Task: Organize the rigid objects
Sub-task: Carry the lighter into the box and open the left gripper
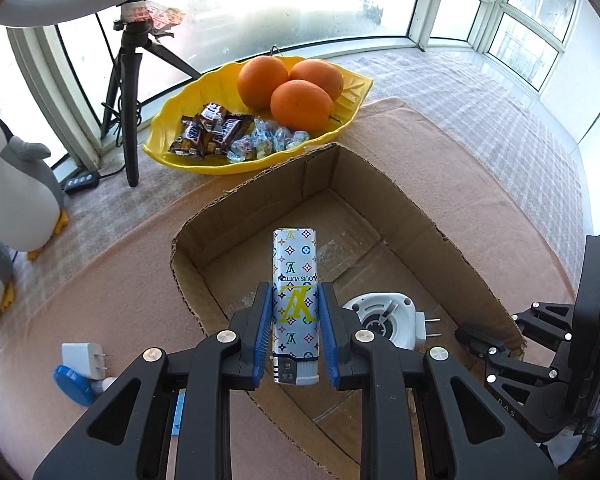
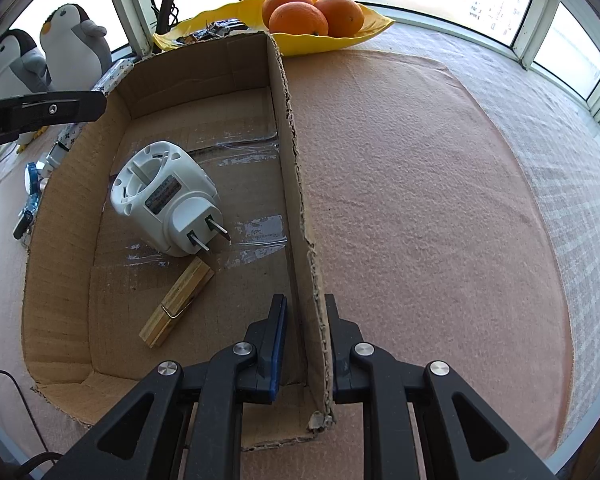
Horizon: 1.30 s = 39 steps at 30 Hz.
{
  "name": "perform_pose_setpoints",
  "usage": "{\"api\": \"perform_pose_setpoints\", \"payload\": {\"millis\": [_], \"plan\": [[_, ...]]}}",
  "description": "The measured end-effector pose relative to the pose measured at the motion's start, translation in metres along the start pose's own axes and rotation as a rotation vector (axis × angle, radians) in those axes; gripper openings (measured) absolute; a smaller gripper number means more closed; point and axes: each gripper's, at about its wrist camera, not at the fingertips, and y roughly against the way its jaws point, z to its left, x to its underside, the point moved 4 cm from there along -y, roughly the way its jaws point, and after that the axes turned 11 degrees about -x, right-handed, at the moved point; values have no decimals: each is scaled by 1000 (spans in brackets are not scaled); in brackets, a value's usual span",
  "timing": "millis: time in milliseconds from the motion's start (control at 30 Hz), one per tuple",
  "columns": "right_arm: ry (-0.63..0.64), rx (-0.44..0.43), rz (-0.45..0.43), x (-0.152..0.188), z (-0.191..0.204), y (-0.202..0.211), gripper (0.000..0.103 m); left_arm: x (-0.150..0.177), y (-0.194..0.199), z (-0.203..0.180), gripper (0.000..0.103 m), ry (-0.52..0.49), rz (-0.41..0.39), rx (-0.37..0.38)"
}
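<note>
My left gripper [image 1: 296,292] is shut on a slim lighter [image 1: 295,300] with a white monogram pattern, held upright above the open cardboard box [image 1: 420,216]. A white plug-in device [image 2: 166,196] and a wooden clothespin [image 2: 176,304] lie on the box floor. My right gripper [image 2: 305,300] is shut on the box's right wall [image 2: 288,160], one finger inside and one outside. In the left wrist view the right gripper [image 1: 500,332] shows at the box's right corner. In the right wrist view the lighter [image 2: 114,74] and one left finger [image 2: 52,109] show over the box's left wall.
A yellow leaf-shaped dish [image 1: 172,152] behind the box holds three oranges [image 1: 300,104], chocolate bars and wrapped sweets. Two penguin plush toys [image 1: 16,184] and a tripod [image 1: 128,92] stand at the left. A white charger [image 1: 84,360] and a blue cap [image 1: 72,384] lie on the pink mat [image 2: 420,200].
</note>
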Motion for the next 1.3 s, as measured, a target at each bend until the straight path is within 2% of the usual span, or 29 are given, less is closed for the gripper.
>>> {"api": "perform_pose_setpoints", "payload": {"millis": [300,600,700,733,800,867,1133,1300], "plan": [[0,0,0,0,0,0,16,-7,-27,-9,21,36,51,10],[1,2,1,0,1,0,16,-6,-31,-8,22,47,54,5],[1,2,1,-1,0,0,16,-7,-31,-9,22,51,63,49],[1,2,1,-1,0,0,16,-6,-29,-9,24,50,56,39],[1,1,0,-1,0,0,16,-6,-24,-9,45,40,28,16],[2,3,2,-1,1,-1,17,-7,-19,-8,60,42,12,21],[9,9,3,-1,0,-1,17,-3,0,10,63,70,-6,35],[13,13,3,0,0,0,17,11,21,43,65,85,-27,0]]}}
